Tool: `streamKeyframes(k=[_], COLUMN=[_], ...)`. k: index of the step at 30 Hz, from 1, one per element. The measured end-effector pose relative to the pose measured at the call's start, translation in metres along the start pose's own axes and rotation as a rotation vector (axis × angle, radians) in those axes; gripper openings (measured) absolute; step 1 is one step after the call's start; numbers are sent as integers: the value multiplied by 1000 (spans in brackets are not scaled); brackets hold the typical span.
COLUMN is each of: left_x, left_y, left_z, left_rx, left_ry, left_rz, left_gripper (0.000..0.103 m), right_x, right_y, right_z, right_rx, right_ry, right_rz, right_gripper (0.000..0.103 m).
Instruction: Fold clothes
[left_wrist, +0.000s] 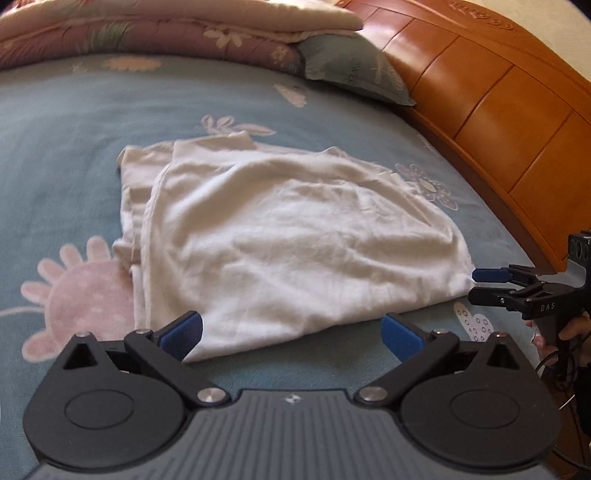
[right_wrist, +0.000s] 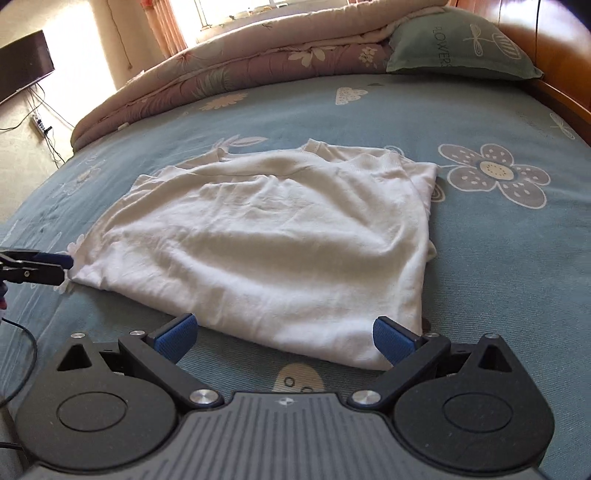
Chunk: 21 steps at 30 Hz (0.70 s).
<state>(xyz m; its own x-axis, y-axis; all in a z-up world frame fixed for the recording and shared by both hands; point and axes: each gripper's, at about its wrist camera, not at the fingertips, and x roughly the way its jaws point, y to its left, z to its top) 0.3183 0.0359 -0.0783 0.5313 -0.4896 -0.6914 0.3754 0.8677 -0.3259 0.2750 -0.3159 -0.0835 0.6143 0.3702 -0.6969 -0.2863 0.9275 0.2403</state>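
Observation:
A white garment (left_wrist: 280, 236) lies folded and wrinkled on the blue flowered bedsheet (left_wrist: 55, 147). In the left wrist view my left gripper (left_wrist: 291, 336) stands open at the garment's near edge, its left blue pad (left_wrist: 183, 334) touching a corner of the cloth. My right gripper (left_wrist: 474, 286) shows at the far right by another corner, held by a hand. In the right wrist view the garment (right_wrist: 266, 236) fills the middle. The right gripper (right_wrist: 286, 338) is open at its near hem. At the left edge, my left gripper (right_wrist: 65, 269) meets the cloth's corner.
A folded flowered quilt (right_wrist: 229, 74) and a green pillow (right_wrist: 458, 48) lie at the head of the bed. A wooden headboard (left_wrist: 491, 110) runs along the right side. A dark screen (right_wrist: 22, 66), a power strip (right_wrist: 40, 125) and cables sit past the bed's left side.

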Motion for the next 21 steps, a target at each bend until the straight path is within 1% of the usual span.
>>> streamKeyframes(k=[2,4,7,8,9,11,13,14,15,16,18,19,21], left_x=[12,28,48,46,40,29,24,21,18,15,10,11,21], left_y=[-9,-14,-8,-4,-1,1,-3,-8,-11,-14,-20,-25,-34], left_z=[10,14,3,-5,-13,-24,-27,-26,-24,-21,-14,-10,-4], left_rx=[25,38,26,33,42,52,85,94,91,87,85,90,104], left_ry=[-9,-2,67,49,22,5,20,34,34,14,-29,-41,-42], left_rz=[-11,-8,43,42,35,31,58,81,86,60,2,-20,-51], left_gripper=[102,102,102,102,102,102,102,102,102,102,102,103,102], right_x=[1,8,28,34,31,29,28,29,30,31,29,25,14], right_y=[11,21,18,14,11,6,0,-1,2,4,14,20,30], right_z=[2,3,-4,-7,-12,-17,-19,-19,-17,-16,-11,-11,-16], right_rx=[-21,-51,-2,19,29,62,108,114,93,71,31,27,-3], right_ry=[-17,-34,10,23,-3,-42,-66,-71,-59,-46,4,15,3], right_rz=[33,42,3,-8,5,28,47,51,46,39,-8,-28,-20], right_gripper=[103,103,103,103,103,103,103,103,103,103,103,103,103])
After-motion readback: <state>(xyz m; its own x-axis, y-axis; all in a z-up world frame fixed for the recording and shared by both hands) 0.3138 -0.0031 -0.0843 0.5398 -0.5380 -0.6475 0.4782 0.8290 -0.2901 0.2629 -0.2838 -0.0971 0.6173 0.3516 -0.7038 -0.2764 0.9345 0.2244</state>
